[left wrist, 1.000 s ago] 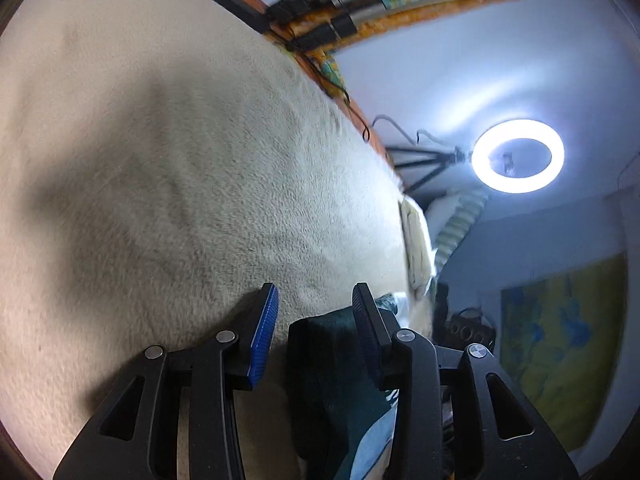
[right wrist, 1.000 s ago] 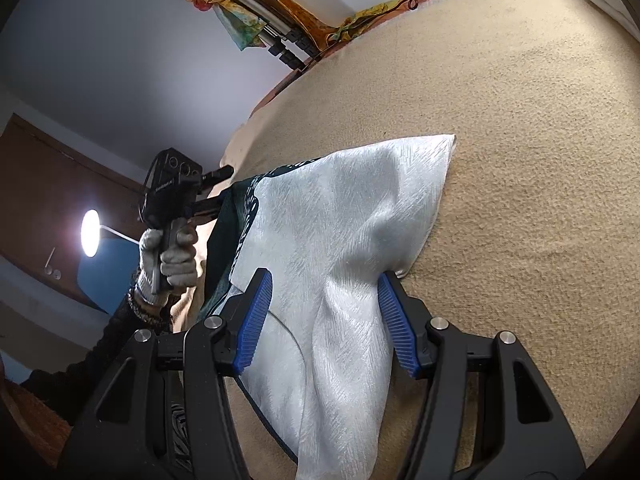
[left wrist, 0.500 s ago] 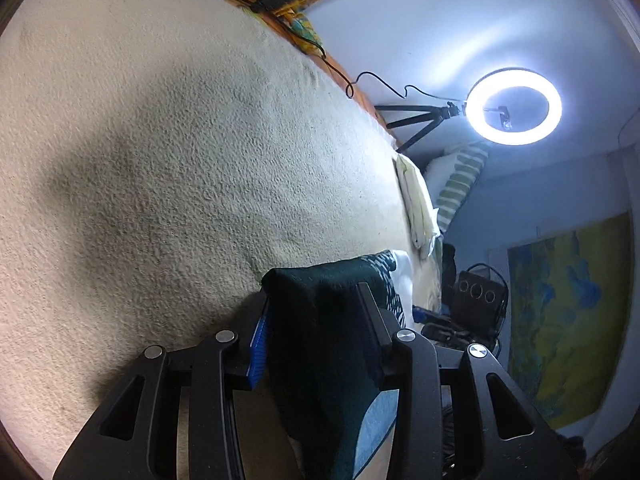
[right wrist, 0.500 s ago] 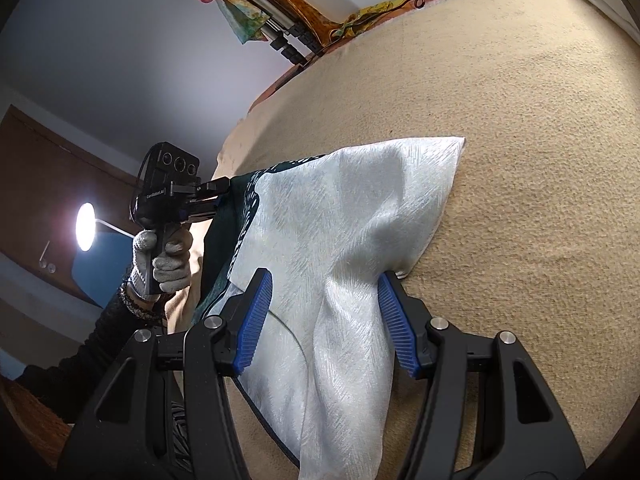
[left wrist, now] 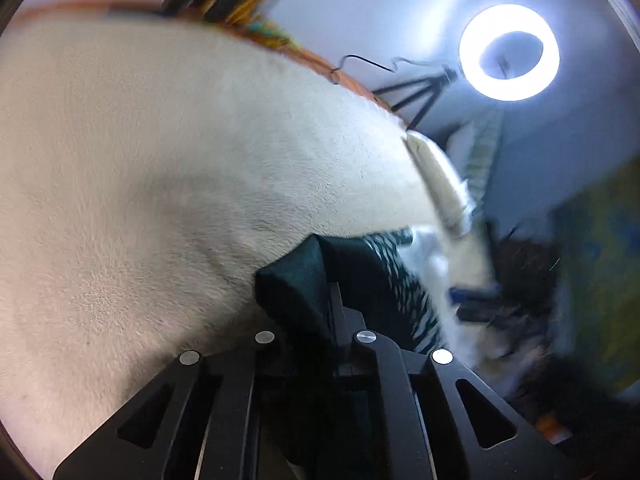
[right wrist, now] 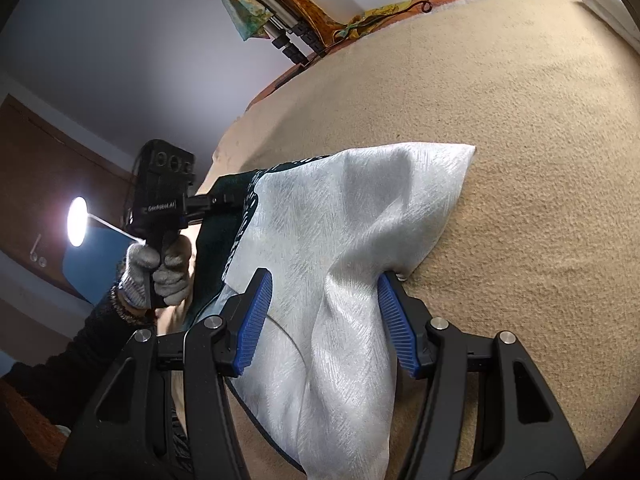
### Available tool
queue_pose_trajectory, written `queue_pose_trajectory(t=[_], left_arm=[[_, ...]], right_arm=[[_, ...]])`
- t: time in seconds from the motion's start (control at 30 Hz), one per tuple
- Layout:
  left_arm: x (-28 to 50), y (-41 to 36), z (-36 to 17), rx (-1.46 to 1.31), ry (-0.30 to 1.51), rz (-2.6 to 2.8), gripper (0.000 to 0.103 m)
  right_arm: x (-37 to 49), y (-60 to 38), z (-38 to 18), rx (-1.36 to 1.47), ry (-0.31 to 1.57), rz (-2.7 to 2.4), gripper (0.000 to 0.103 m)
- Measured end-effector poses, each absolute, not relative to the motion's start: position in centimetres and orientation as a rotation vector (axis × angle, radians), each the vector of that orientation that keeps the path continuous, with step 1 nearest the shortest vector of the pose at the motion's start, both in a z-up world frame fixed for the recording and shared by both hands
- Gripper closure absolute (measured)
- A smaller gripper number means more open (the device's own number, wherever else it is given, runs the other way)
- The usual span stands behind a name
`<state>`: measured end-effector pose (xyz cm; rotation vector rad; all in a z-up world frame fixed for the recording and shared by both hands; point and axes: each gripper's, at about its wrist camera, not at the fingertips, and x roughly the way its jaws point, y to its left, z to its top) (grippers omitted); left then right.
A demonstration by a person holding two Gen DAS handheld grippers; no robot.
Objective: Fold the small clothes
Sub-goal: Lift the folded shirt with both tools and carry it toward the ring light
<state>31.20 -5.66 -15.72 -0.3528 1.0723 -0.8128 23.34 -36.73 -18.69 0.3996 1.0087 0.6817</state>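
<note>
A small garment lies on the bed, white and shiny on its upturned side [right wrist: 352, 216] with a dark green patterned border [right wrist: 218, 232]. My left gripper [left wrist: 332, 292] has its jaws closing, and the dark green corner [left wrist: 296, 292] is pinched between them and lifted off the blanket. In the right wrist view the left gripper [right wrist: 230, 200] holds that border at the garment's left side, carried by a gloved hand [right wrist: 160, 272]. My right gripper [right wrist: 324, 312] stands open over the near part of the garment. A raised white fold runs between its blue pads [right wrist: 256, 320] without being squeezed.
A beige fleece blanket [right wrist: 520, 160] covers the bed. Folded white bedding [left wrist: 440, 184] lies at its far edge, also seen at the right wrist view's corner as white bedding [right wrist: 604, 4]. A ring light [left wrist: 509, 52] on a tripod stands beyond the bed. A lamp [right wrist: 77, 222] glows at left.
The left gripper's jaws closed onto the dark green corner that lay between them, and the gripper rolled and moved along with it. The right gripper stayed put.
</note>
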Motion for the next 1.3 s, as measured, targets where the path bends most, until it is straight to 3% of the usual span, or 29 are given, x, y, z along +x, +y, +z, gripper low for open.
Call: queue_pose_trajectory(t=[0.07,0.13,0.2,0.4,0.47,0.53,0.6,0.63,0.67,0.7,0.73,0.77,0.8,1.07,1.3], left_arm=[[29.9,-6.9,-14.9,-0.245,1.031,-0.796,0.098],[29.3,-7.3,-14.7,-0.214,1.021,-0.795,0.098],[28.8,-7.4,-14.3,-0.181,0.989,-0.755,0.099],[28.3,-6.7,-14.6,-0.184,0.971,-0.727,0.1],[28.2,-6.4,-14.7,-0.193,0.97,-0.718,0.1],[28.0,-6.2,-14.5,-0.2,0.957,-0.711,0.1],[27.7,-6.0,-14.4,-0.195,0.954,-0.711,0.1],[27.6,-6.1,-14.3,-0.197,0.953,-0.708,0.1],[27.7,-6.1,-14.3,-0.204,0.957,-0.708,0.1],[27.7,-6.1,-14.3,-0.206,0.955,-0.697,0.1],[27.5,-6.1,-14.1,-0.2,0.948,-0.681,0.101],[27.3,-6.3,-13.9,-0.194,0.941,-0.675,0.101],[27.1,-6.3,-13.6,-0.189,0.93,-0.67,0.101],[25.2,-7.0,-9.6,-0.154,0.838,-0.676,0.101],[24.9,-9.5,-7.5,-0.168,0.826,-0.706,0.101]], right_arm=[[23.3,-36.0,-18.4,0.341,1.008,0.655,0.061],[23.3,-35.2,-18.3,0.273,1.015,0.623,0.088],[23.2,-34.8,-18.0,0.237,1.007,0.613,0.093],[21.9,-33.6,-16.2,0.136,0.939,0.662,0.095],[21.9,-33.9,-16.1,0.129,0.958,0.641,0.089],[22.2,-34.4,-16.1,0.131,0.961,0.594,0.05],[22.6,-35.2,-16.5,0.162,0.952,0.55,0.035],[23.1,-35.4,-16.8,0.194,0.968,0.556,0.035],[23.6,-35.3,-17.3,0.22,0.986,0.572,0.036],[24.0,-35.0,-17.8,0.22,0.995,0.579,0.047],[24.1,-34.3,-18.0,0.198,0.988,0.584,0.074],[24.1,-33.4,-18.2,0.166,0.983,0.595,0.092],[24.2,-32.7,-18.3,0.15,0.996,0.612,0.096],[21.0,-31.9,-11.9,0.017,0.772,0.612,0.096],[19.1,-33.3,-10.1,-0.033,0.732,0.58,0.096]])
